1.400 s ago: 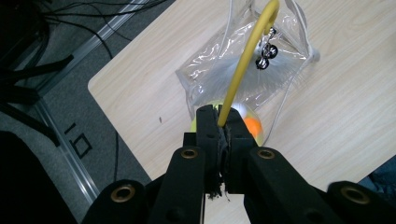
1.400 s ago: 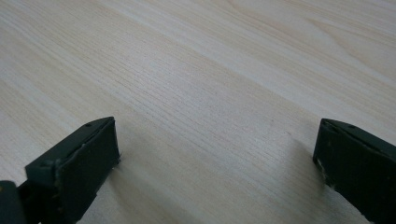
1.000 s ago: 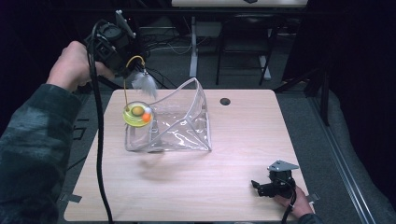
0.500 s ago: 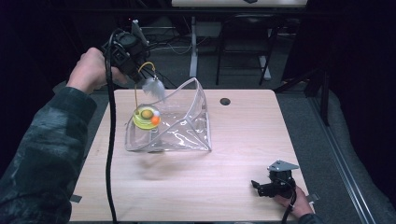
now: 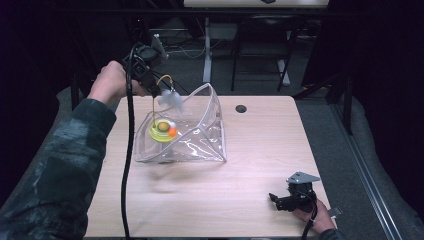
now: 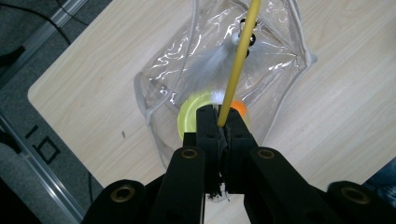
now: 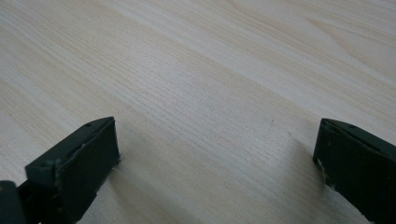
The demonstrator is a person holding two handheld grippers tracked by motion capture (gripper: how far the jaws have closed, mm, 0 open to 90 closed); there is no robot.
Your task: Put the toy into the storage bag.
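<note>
High view: pale wooden table, dark room, grey floor.

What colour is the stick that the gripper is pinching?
Yellow stick; it shows best in the left gripper view.

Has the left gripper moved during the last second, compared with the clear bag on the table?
Yes. The left gripper, shut on the yellow wire of the feather toy, moved rightward toward the clear bag, which stayed put.

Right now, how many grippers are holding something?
1. The left gripper pinches the yellow wand of a feather toy above the clear bag; the right gripper rests open on the table.
</note>
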